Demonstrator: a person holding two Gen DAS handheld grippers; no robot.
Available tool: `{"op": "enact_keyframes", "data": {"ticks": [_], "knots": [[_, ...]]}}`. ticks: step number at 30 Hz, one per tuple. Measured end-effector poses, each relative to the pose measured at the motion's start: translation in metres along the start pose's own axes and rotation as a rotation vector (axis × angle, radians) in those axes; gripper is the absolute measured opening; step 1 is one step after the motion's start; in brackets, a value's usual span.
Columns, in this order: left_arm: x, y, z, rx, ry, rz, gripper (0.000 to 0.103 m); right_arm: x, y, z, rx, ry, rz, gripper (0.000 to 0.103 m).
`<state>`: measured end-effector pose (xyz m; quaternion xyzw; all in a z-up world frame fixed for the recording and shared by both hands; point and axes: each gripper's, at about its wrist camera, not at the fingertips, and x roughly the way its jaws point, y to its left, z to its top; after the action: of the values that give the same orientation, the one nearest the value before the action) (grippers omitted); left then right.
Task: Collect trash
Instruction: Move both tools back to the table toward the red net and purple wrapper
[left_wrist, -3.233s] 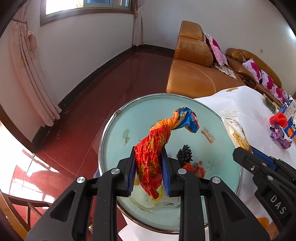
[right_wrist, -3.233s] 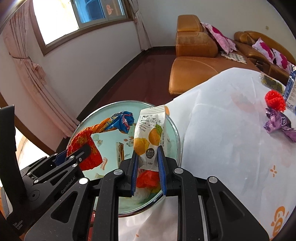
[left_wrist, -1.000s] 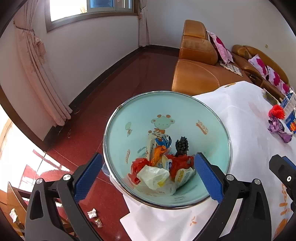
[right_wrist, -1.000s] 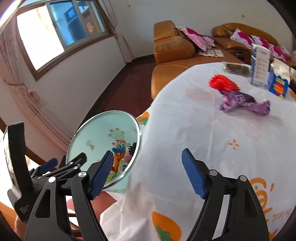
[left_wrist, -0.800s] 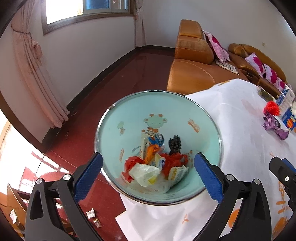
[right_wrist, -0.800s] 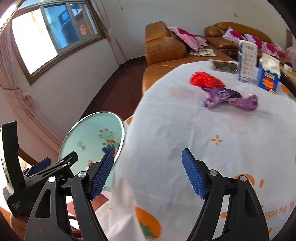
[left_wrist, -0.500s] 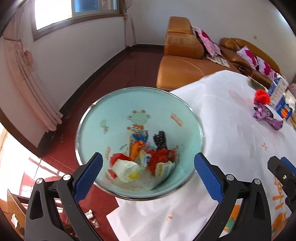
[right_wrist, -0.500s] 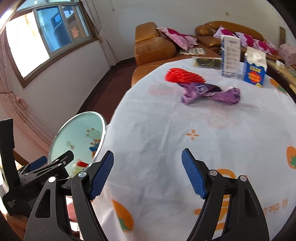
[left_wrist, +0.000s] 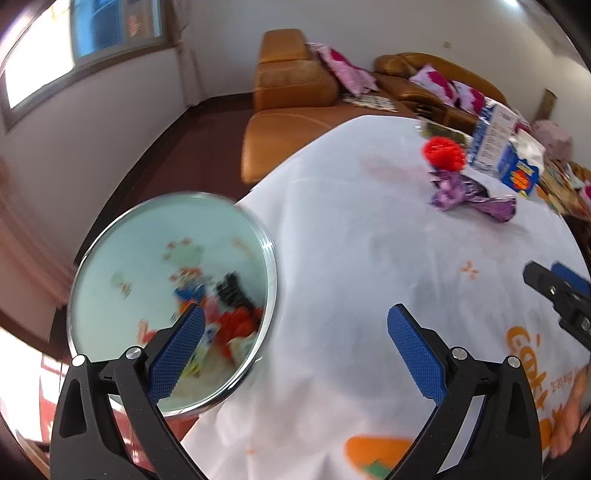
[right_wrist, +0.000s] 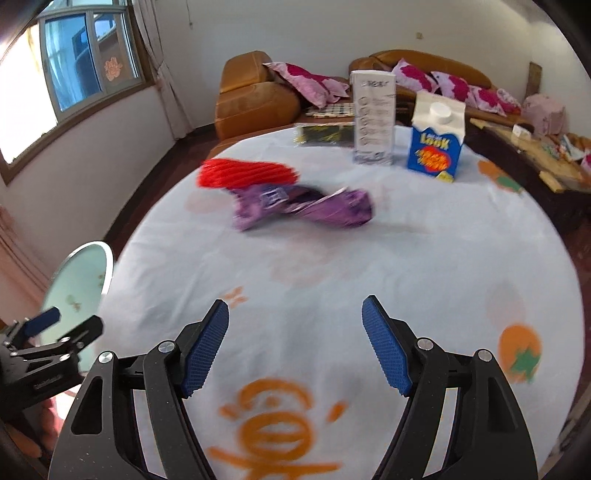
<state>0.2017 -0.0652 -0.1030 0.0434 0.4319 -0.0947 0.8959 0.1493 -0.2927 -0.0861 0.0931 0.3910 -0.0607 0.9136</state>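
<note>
Grippers are hovering empty over a round table (right_wrist: 406, 258) draped in a white printed cloth, both sets of jaws spread wide with nothing between them: the left gripper (left_wrist: 295, 350) near the table's left edge, the right gripper (right_wrist: 295, 347) above its near edge. A mint-green bin (left_wrist: 122, 236), standing just off the left edge, is already holding a heap of bright wrappers. Remaining trash is lying toward the far side of the table: a crumpled purple wrapper (right_wrist: 306, 206), with a red ribbed piece (right_wrist: 247, 173) touching its far-left end. Both are looking light, thin and crinkly, likely to slide on the cloth, so a pinch across the purple wrapper's narrower twisted middle seems the surest hold. A blue carton (right_wrist: 436, 144) and a tall white box (right_wrist: 373, 118) are standing upright by the far edge.
</note>
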Motion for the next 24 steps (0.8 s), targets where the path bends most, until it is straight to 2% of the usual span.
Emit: {"op": "enact_keyframes", "data": {"ticks": [3,10,14,16,17,20,22,24], "knots": [[0.005,-0.018,0.016,0.045,-0.018,-0.031,0.097,0.008,-0.011,0.017,-0.053,-0.011,-0.035,0.074],[0.017,-0.048,0.058,0.095,-0.051,-0.08,0.097,0.047,-0.027,0.066,-0.191,0.012,-0.016,0.074],[0.026,-0.061,0.075,0.115,-0.062,-0.094,0.097,0.087,-0.033,0.077,-0.25,0.097,0.043,0.072],[0.032,-0.069,0.083,0.13,-0.064,-0.104,0.097,0.103,-0.035,0.077,-0.275,0.137,0.033,0.052],[0.035,-0.073,0.086,0.137,-0.065,-0.109,0.097,0.107,-0.037,0.077,-0.28,0.14,0.038,0.052],[0.046,-0.087,0.096,0.162,-0.06,-0.128,0.097,0.105,-0.04,0.076,-0.293,0.129,0.058,0.039],[0.053,-0.096,0.102,0.173,-0.059,-0.131,0.097,0.102,-0.043,0.075,-0.288,0.121,0.038,0.028],[0.056,-0.102,0.107,0.177,-0.061,-0.145,0.097,0.097,-0.05,0.071,-0.287,0.12,0.016,0.024]]}}
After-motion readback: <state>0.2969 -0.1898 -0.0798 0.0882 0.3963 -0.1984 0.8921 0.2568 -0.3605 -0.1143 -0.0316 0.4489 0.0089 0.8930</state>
